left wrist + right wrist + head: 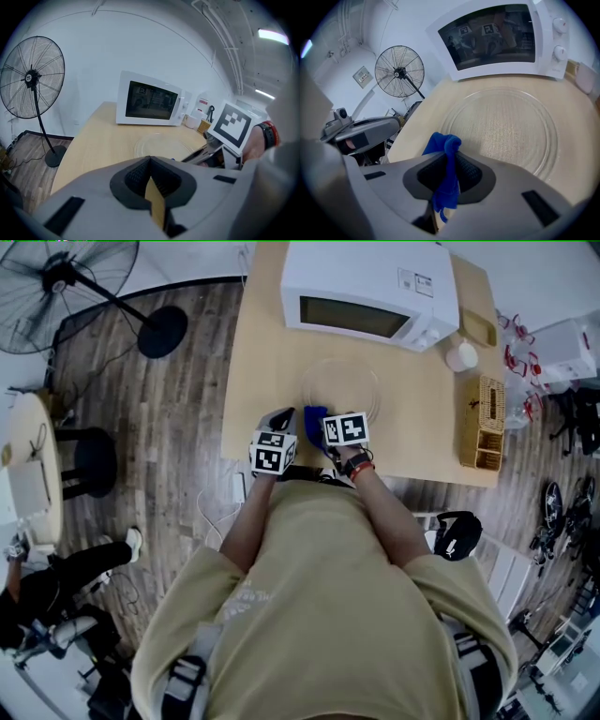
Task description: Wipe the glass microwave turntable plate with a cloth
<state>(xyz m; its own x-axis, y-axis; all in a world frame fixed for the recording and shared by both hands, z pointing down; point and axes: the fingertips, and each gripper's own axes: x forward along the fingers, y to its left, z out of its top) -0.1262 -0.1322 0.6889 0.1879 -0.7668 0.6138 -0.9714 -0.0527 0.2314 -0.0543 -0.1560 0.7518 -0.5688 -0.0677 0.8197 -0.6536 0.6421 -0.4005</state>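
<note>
My right gripper [449, 161] is clamped on the blue cloth [440, 143], which is soft and bunched. My left gripper [151, 178] has its jaws pressed together on nothing. The glass plate [506, 126] lies flat just in front of the microwave [497, 35]. It is probably heavy, slick and breakable, so I'd steady it at the rim.

— What's at the back of the table [262, 381]?
— A white microwave [370, 296], door shut. Right of it there's a white cup [461, 354], then a wicker box [480, 423] along the table's right edge.
— And off the table?
— A black standing fan [66, 282] on the wood floor [178, 474] to the left, and a black stool [89, 460] near it.
</note>
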